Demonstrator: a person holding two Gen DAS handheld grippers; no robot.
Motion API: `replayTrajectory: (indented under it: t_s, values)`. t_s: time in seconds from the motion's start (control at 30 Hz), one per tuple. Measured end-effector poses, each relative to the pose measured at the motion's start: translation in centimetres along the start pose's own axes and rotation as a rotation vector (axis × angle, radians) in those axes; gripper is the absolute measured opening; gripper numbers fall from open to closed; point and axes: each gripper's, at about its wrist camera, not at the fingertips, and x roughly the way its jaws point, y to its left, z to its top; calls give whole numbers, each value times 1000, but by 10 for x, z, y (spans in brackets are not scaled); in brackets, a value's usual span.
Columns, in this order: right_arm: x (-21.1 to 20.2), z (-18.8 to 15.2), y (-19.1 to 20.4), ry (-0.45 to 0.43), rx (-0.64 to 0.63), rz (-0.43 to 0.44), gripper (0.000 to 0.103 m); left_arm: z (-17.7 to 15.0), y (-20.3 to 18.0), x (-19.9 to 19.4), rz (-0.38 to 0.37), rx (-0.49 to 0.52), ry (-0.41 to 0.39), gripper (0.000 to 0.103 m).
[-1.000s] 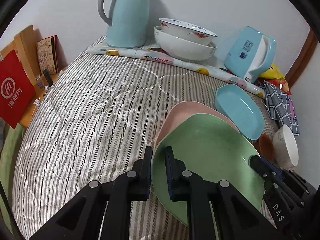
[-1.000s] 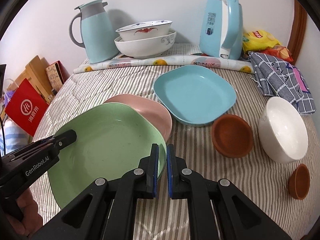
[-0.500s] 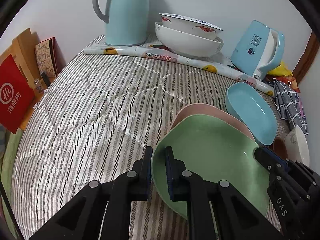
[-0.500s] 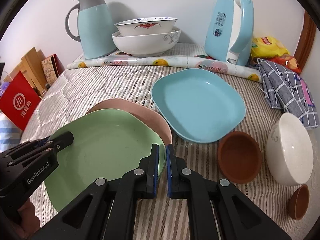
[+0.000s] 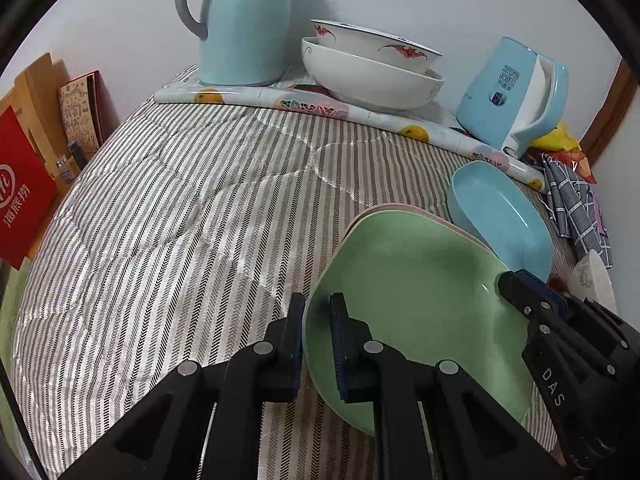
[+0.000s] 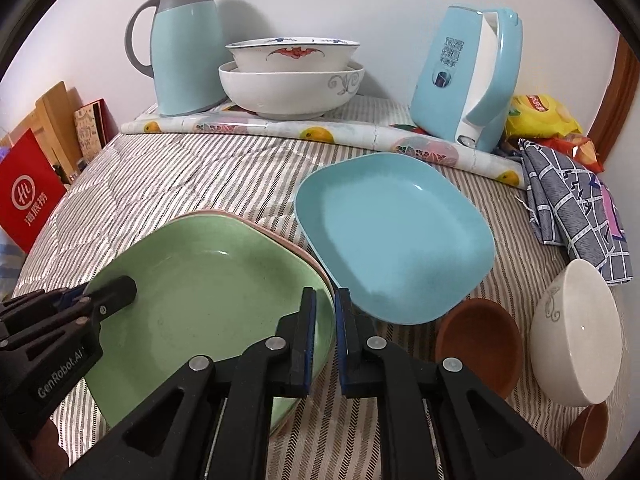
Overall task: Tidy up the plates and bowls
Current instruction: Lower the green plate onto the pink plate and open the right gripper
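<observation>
A green plate (image 5: 412,292) (image 6: 208,300) lies nearly square over a pink plate (image 5: 384,210) (image 6: 280,236), of which only the far rim shows. My left gripper (image 5: 316,320) (image 6: 108,292) is shut on the green plate's left rim. On the plate's right rim sits my right gripper (image 6: 324,312) (image 5: 516,280), its jaws opening with the rim still between the pads. A blue plate (image 6: 396,236) (image 5: 500,216) rests just right of the stack. Further right are a brown bowl (image 6: 480,340), a white bowl (image 6: 572,340) and a small brown bowl (image 6: 588,436).
Everything sits on a striped quilt (image 5: 180,220). At the back stand a blue thermos (image 6: 184,48), two nested white bowls (image 6: 292,88) and a blue kettle (image 6: 468,80). A checked cloth (image 6: 576,200) lies at the right edge. A red bag (image 6: 28,196) leans at the left.
Both grippers carried the green plate down and further over the pink plate, which now shows much less of itself. The right gripper's jaws stand slightly wider.
</observation>
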Motion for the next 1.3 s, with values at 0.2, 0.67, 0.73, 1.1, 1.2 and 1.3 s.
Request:
replayTrajectory:
  t_s: [0.2,0.67,0.73,1.1,1.2,1.3]
  values:
    - [-9,-4,-3,1,21,30,24,0,-2,-7,5,5,0,30]
    - [-55,-15,-38,-50,96,27,48,2,-25,-41,-9,33,-55,37]
    - [-59,-15,-47,-53,118,18,49,3,-29,-46,-14,37,-64,37]
    - [-85,-10,-97,-89,196,-41,55,21,-56,-59,-31,50,-90,37]
    - [-88,-9,-106,-97,209,-49,55,27,-61,-59,-21,45,-101,37]
    - [-87,-7,-115,-82,229,-29,55,33,-66,-58,-15,38,-102,37]
